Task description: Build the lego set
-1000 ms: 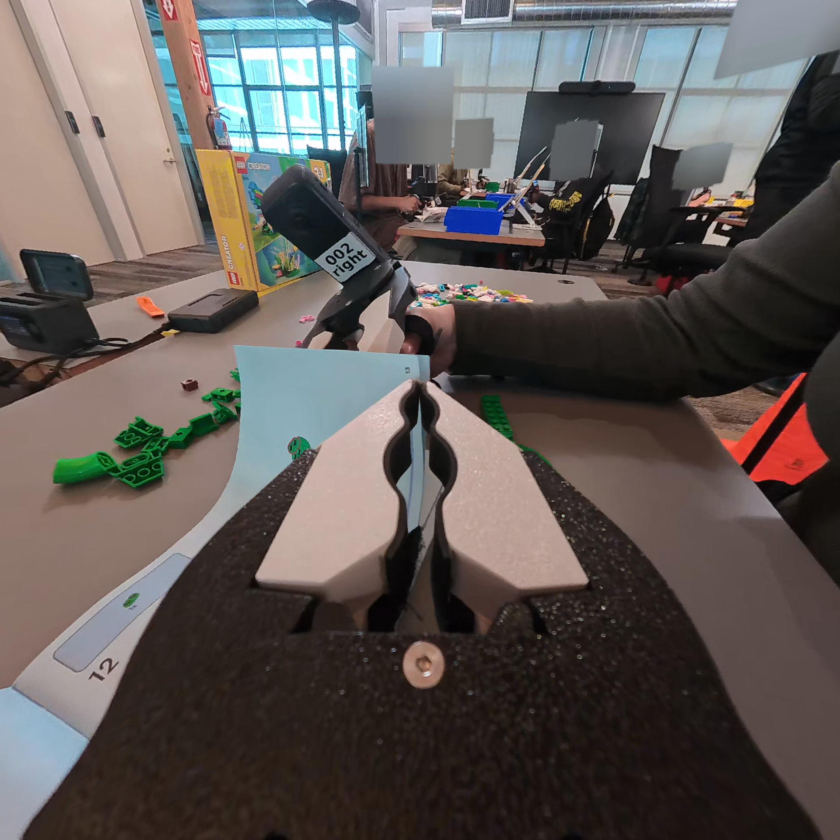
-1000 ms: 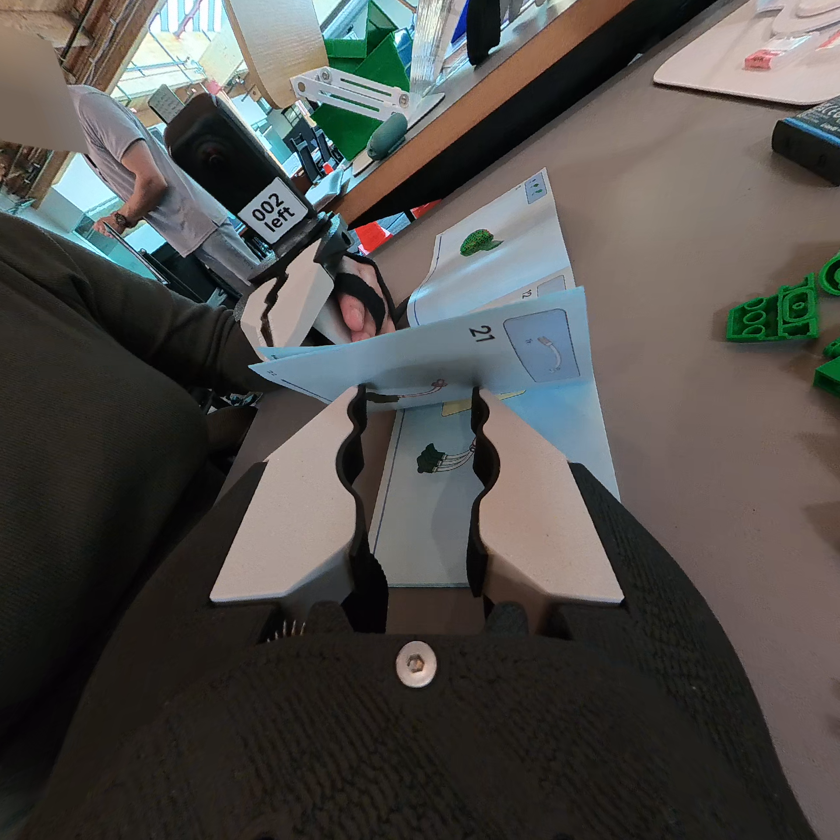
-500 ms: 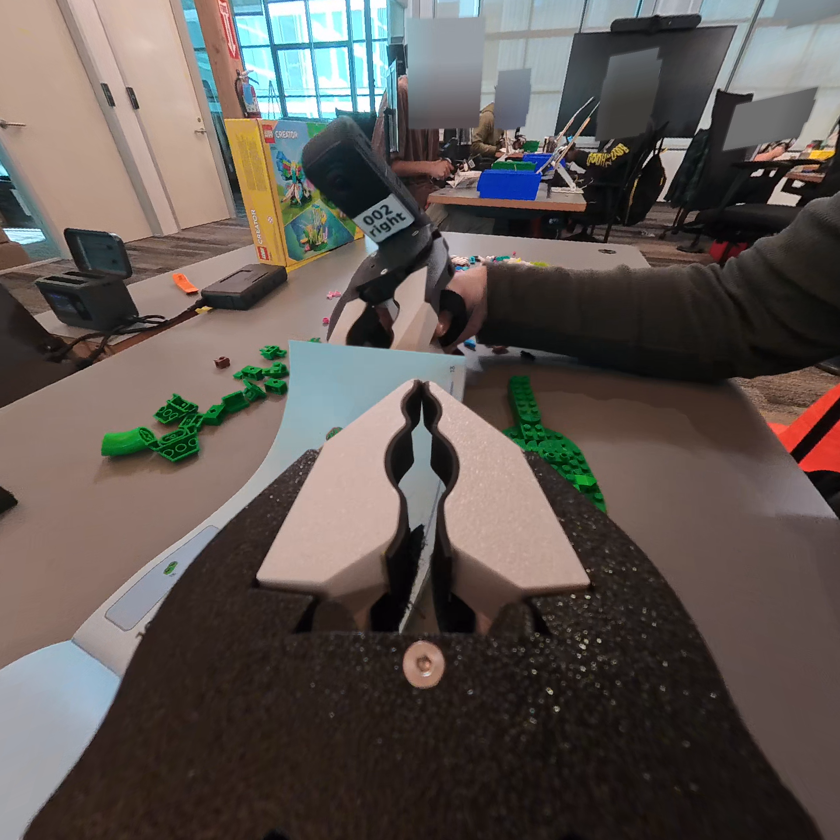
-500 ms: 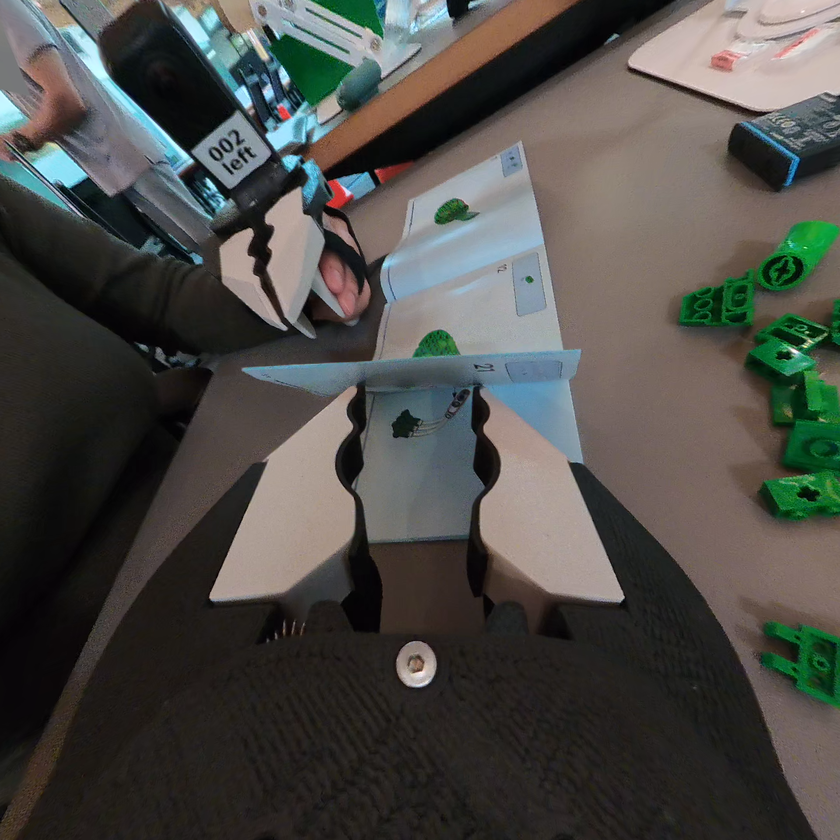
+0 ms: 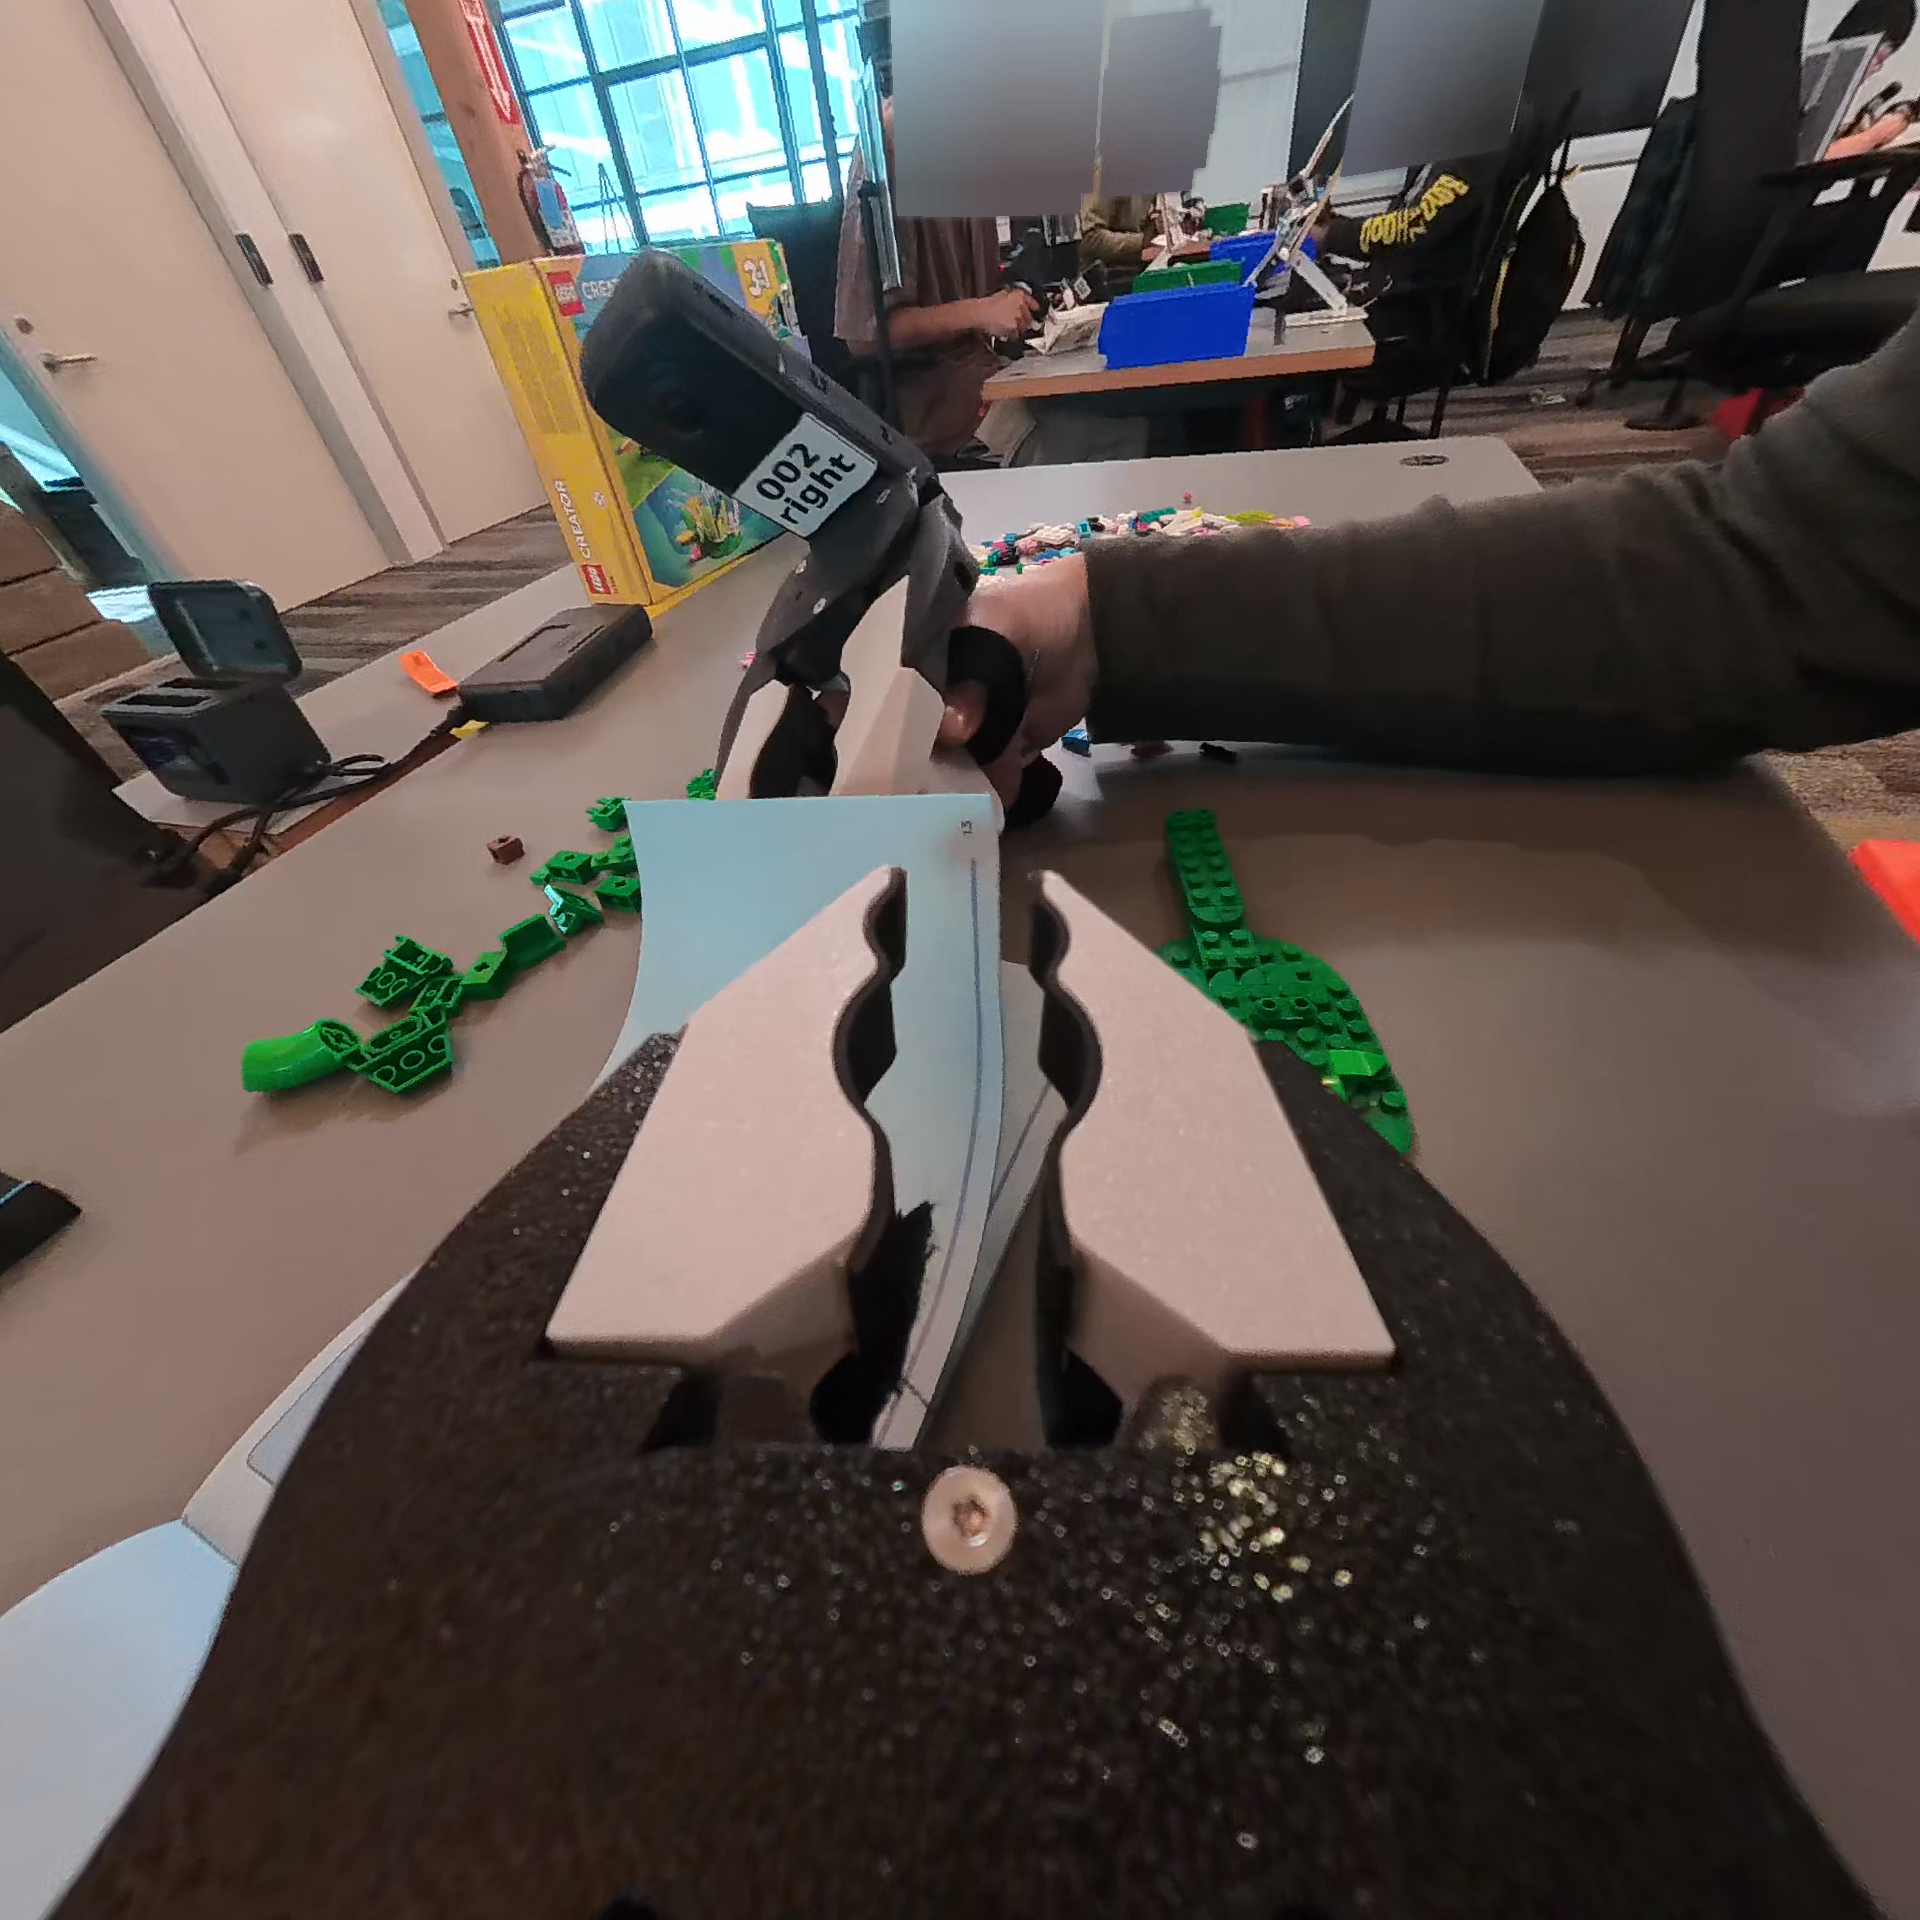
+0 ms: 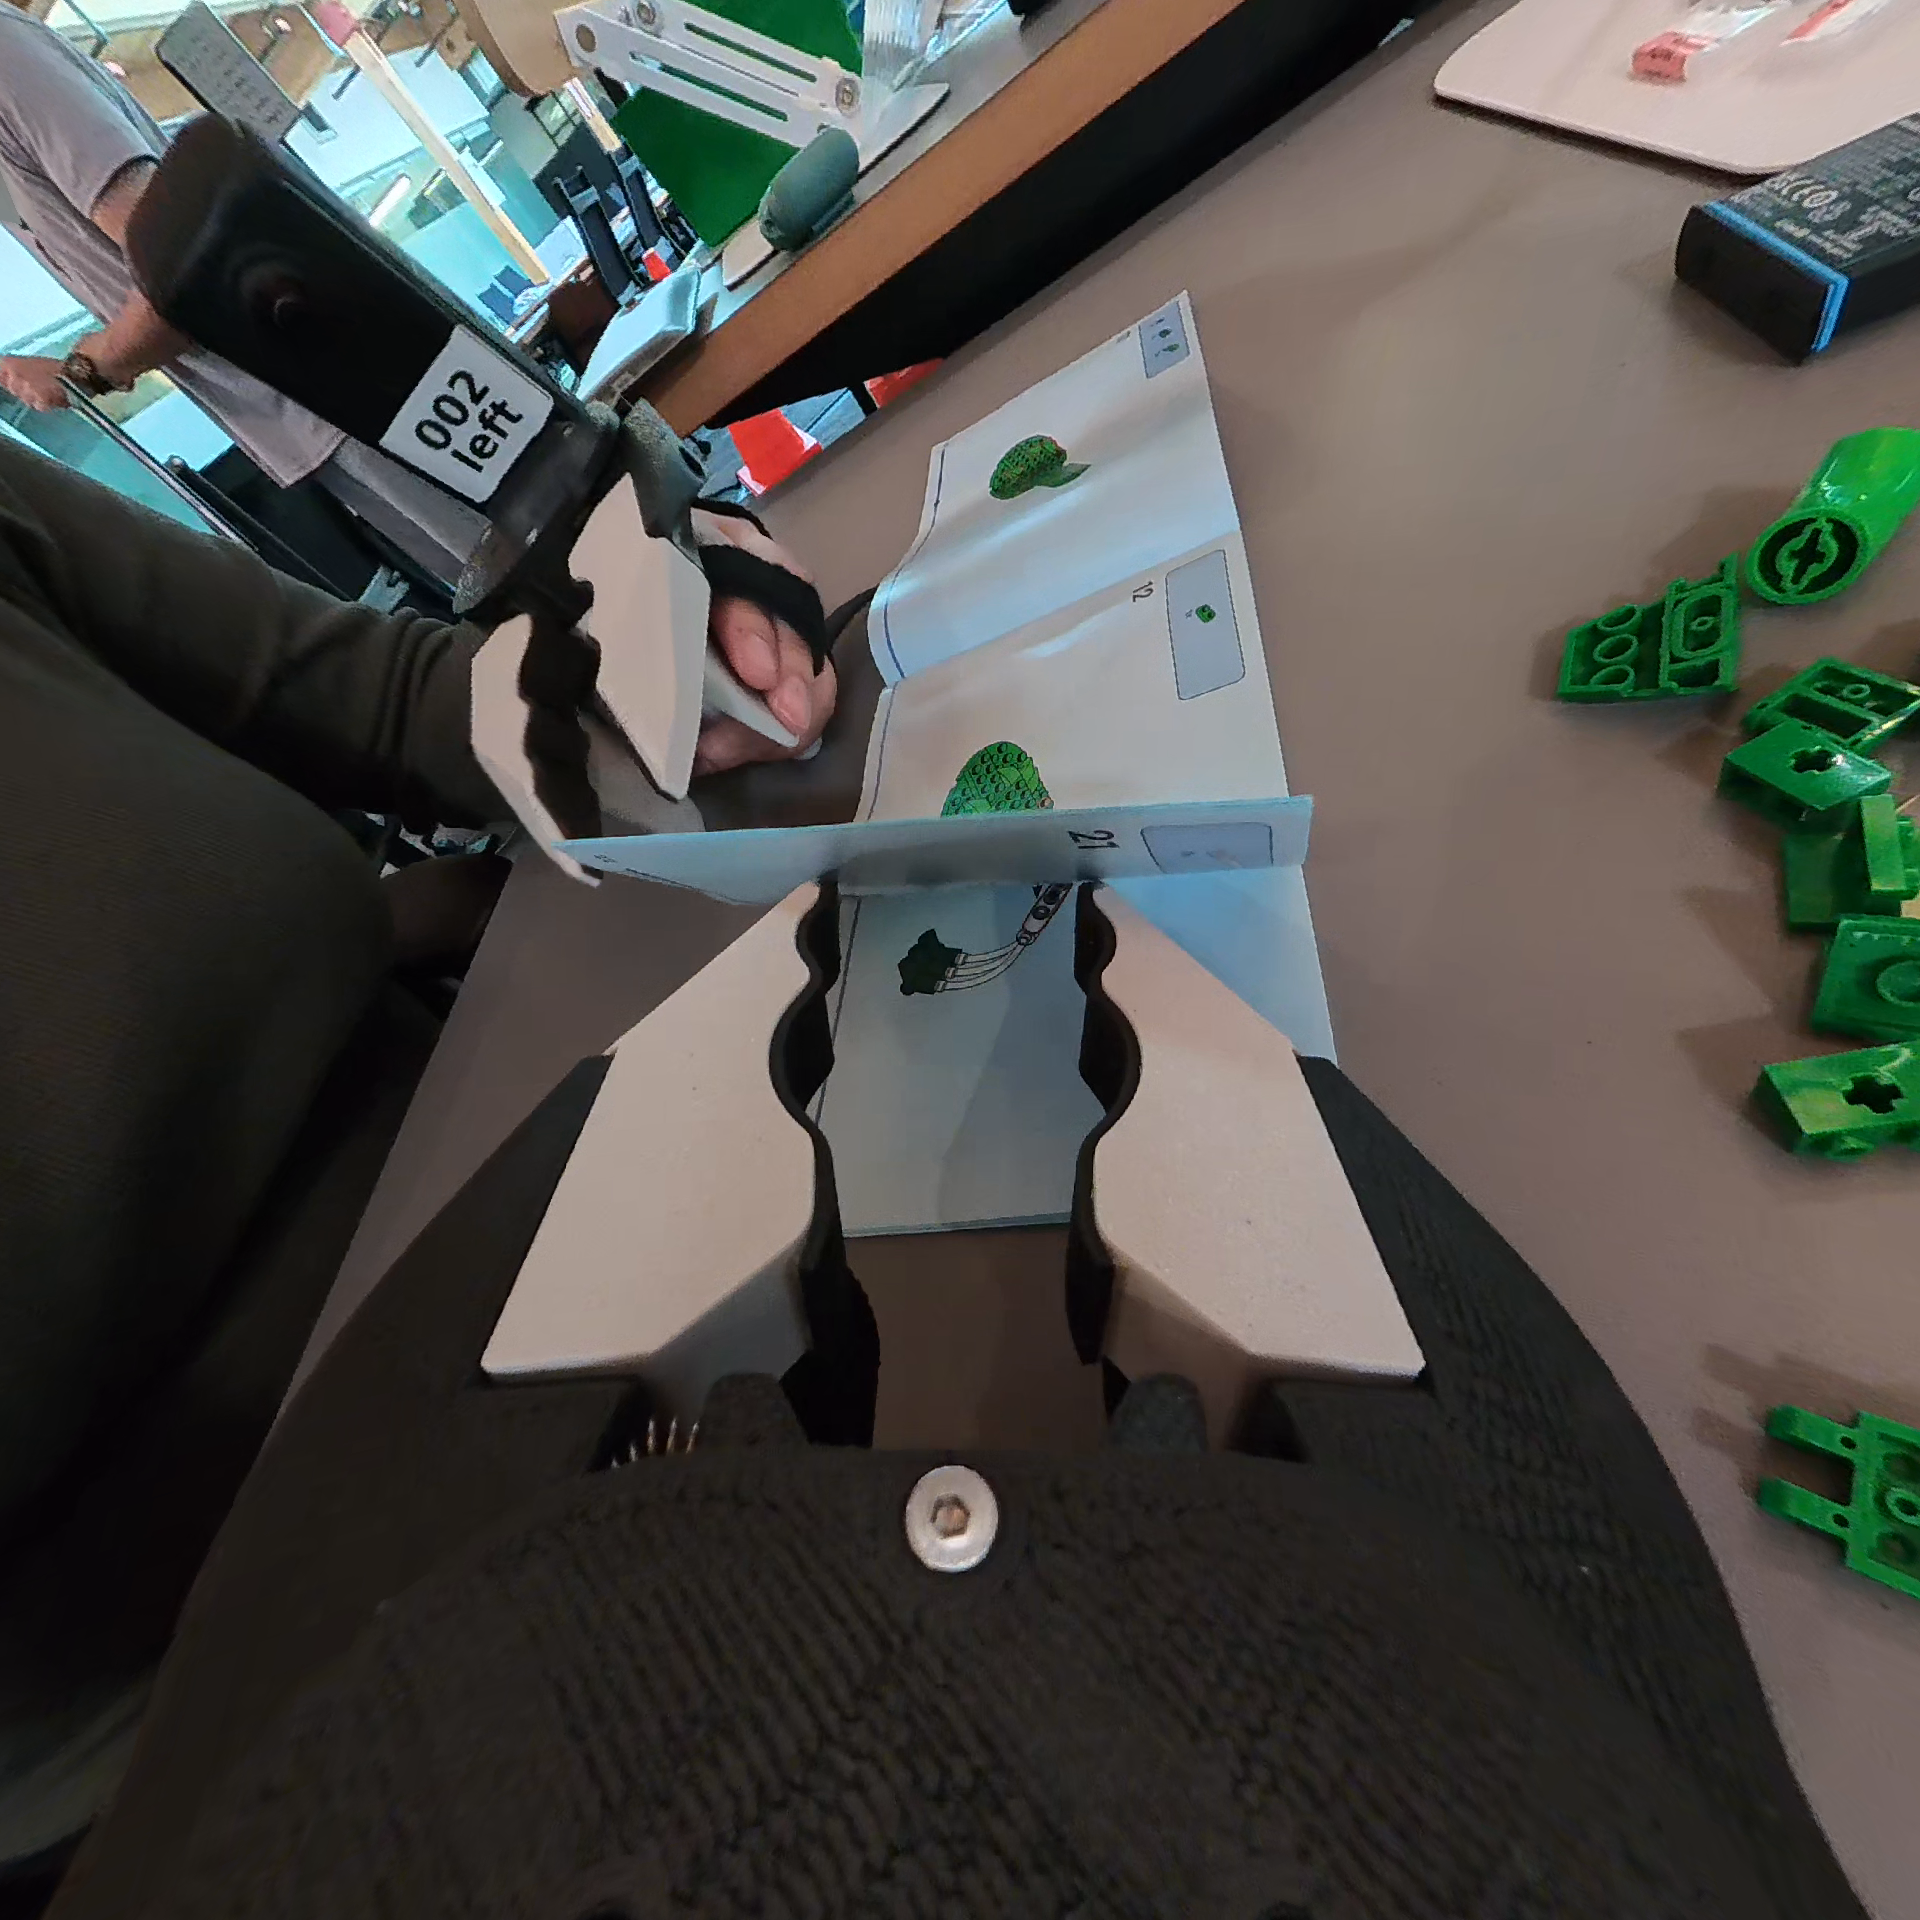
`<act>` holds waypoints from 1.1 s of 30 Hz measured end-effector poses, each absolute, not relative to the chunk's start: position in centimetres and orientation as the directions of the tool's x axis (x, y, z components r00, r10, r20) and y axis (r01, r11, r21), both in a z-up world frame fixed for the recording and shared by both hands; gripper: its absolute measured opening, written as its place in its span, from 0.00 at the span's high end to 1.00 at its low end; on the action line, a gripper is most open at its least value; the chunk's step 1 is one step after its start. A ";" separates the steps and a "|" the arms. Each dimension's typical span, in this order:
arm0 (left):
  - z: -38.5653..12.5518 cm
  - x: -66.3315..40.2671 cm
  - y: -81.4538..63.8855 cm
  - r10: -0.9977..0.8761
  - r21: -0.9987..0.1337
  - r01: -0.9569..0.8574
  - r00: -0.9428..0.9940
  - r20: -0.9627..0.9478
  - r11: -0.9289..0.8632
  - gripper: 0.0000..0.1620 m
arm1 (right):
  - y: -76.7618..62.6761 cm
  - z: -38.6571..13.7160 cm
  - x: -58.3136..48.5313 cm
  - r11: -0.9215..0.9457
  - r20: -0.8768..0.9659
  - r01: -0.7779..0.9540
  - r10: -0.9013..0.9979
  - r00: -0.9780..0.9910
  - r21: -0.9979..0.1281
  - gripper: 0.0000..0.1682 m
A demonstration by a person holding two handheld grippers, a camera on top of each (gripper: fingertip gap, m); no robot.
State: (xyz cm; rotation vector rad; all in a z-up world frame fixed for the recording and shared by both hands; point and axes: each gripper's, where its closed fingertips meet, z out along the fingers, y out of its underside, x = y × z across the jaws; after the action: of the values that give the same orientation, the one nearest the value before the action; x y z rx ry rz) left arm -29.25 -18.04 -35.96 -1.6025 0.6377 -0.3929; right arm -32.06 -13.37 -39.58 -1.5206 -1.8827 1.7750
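Note:
The light-blue instruction booklet (image 6: pixel 1091 623) lies open on the grey table. One page (image 5: pixel 790 914) is lifted and stands between the fingers of my left gripper (image 5: pixel 968 883), which is open and does not pinch it. My right gripper (image 6: pixel 951 899) is open and empty, its tips just under the raised page's edge (image 6: pixel 935 847). The left gripper also shows in the right wrist view (image 6: pixel 629 831), at the page's corner. The right gripper shows in the left wrist view (image 5: pixel 805 764), behind the page. A flat green plate assembly (image 5: pixel 1278 997) lies right of the booklet. Loose green pieces (image 5: pixel 416 1029) lie on the other side (image 6: pixel 1829 831).
A yellow set box (image 5: pixel 582 416), a black device (image 5: pixel 556 660), a charger dock (image 5: pixel 208 707) and an orange tool (image 5: pixel 428 673) stand at the back left. A pile of coloured bricks (image 5: pixel 1122 525) lies behind my right arm. A black box (image 6: pixel 1797 260) and white tray (image 6: pixel 1714 83) sit beyond the booklet.
My left gripper has opened and let go of the page it was pinching. The page now shows edge-on in the right wrist view. The right gripper stays open.

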 end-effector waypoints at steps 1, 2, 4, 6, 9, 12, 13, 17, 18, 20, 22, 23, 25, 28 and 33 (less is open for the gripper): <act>-36.0 -29.4 -17.9 -0.602 -0.985 -0.169 0.791 -0.107 -0.046 0.89 | -13.4 -39.6 -32.1 -0.208 -0.510 0.551 0.715 -0.478 -0.808 0.74; -36.0 -29.6 -17.8 -0.592 -0.985 -0.165 0.800 -0.103 -0.051 0.90 | -13.3 -39.6 -32.1 -0.209 -0.512 0.553 0.714 -0.477 -0.807 0.74; -35.9 -29.8 -17.7 -0.578 -0.985 -0.162 0.810 -0.102 -0.053 0.92 | -13.3 -39.6 -32.1 -0.213 -0.516 0.554 0.713 -0.475 -0.805 0.74; -36.0 -29.8 -17.6 -0.578 -0.985 -0.162 0.810 -0.100 -0.056 0.93 | -13.3 -39.6 -32.1 -0.217 -0.519 0.554 0.711 -0.474 -0.804 0.74; -35.9 -29.5 -17.9 -0.596 -0.986 -0.158 0.797 -0.099 -0.048 0.92 | -13.3 -39.6 -32.1 -0.219 -0.521 0.554 0.710 -0.474 -0.803 0.74; -36.0 -29.5 -17.9 -0.599 -0.985 -0.164 0.794 -0.101 -0.051 0.91 | -13.3 -39.6 -32.1 -0.217 -0.521 0.556 0.710 -0.474 -0.802 0.75; -36.0 -29.4 -17.8 -0.597 -0.984 -0.170 0.795 -0.106 -0.051 0.91 | -13.3 -39.7 -32.1 -0.216 -0.521 0.557 0.710 -0.474 -0.802 0.75; -36.2 -29.3 -17.8 -0.597 -0.981 -0.188 0.793 -0.120 -0.052 0.91 | -13.3 -39.7 -32.1 -0.216 -0.521 0.559 0.711 -0.473 -0.801 0.75; -36.2 -29.3 -17.8 -0.598 -0.981 -0.187 0.792 -0.119 -0.053 0.91 | -13.3 -39.7 -32.1 -0.216 -0.522 0.559 0.711 -0.472 -0.801 0.75; -36.2 -29.3 -17.8 -0.598 -0.982 -0.181 0.793 -0.114 -0.053 0.92 | -13.3 -39.7 -32.1 -0.217 -0.522 0.560 0.710 -0.472 -0.800 0.75; -36.2 -29.4 -17.8 -0.598 -0.983 -0.176 0.794 -0.108 -0.056 0.92 | -13.3 -39.7 -32.1 -0.216 -0.522 0.560 0.710 -0.472 -0.800 0.75; -36.2 -29.4 -17.8 -0.599 -0.983 -0.174 0.794 -0.106 -0.058 0.92 | -13.3 -39.7 -32.1 -0.215 -0.522 0.561 0.710 -0.472 -0.799 0.75; -36.2 -29.3 -17.8 -0.602 -0.983 -0.176 0.792 -0.106 -0.058 0.93 | -13.3 -39.7 -32.1 -0.214 -0.522 0.562 0.711 -0.472 -0.799 0.75; -36.3 -29.0 -18.0 -0.623 -0.980 -0.190 0.773 -0.116 -0.054 0.91 | -13.3 -39.8 -32.1 -0.214 -0.523 0.564 0.710 -0.471 -0.798 0.75; -36.5 -29.2 -17.7 -0.603 -0.979 -0.193 0.789 -0.113 -0.070 0.92 | -13.3 -39.8 -32.1 -0.211 -0.523 0.565 0.711 -0.471 -0.797 0.75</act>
State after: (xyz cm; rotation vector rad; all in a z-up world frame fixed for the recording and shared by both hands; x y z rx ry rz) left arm -29.21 -17.70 -36.48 -1.6373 0.6421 -0.3786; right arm -32.11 -13.35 -39.81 -1.5436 -1.8896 1.7764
